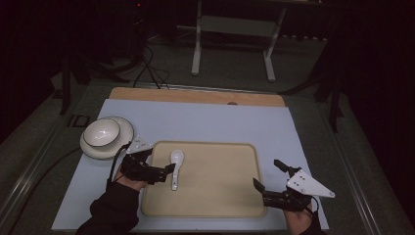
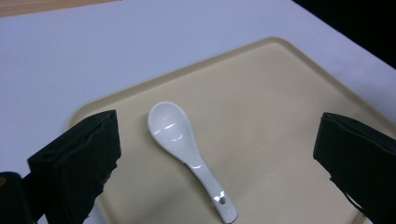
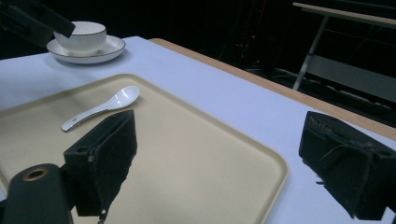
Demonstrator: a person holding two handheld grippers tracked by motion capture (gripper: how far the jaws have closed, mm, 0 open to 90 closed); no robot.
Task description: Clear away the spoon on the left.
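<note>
A white spoon (image 1: 175, 166) lay flat on the beige tray (image 1: 220, 196), toward its left side, bowl pointing away from the person and handle toward them. The left gripper (image 1: 169, 171) hovered at the tray's left edge just beside the spoon's handle, jaws spread wide, nothing between them. The right gripper (image 1: 266, 177) sat at the tray's right edge, likewise released and empty. A white bowl (image 1: 101, 132) stood on a saucer (image 1: 88, 147) left of the tray

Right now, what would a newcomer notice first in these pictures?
A glossy white ceramic spoon lies alone on the beige plastic tray at the table's centre. The left hand-held gripper hovers open beside it. A white bowl on a saucer stands at the far left.
</note>
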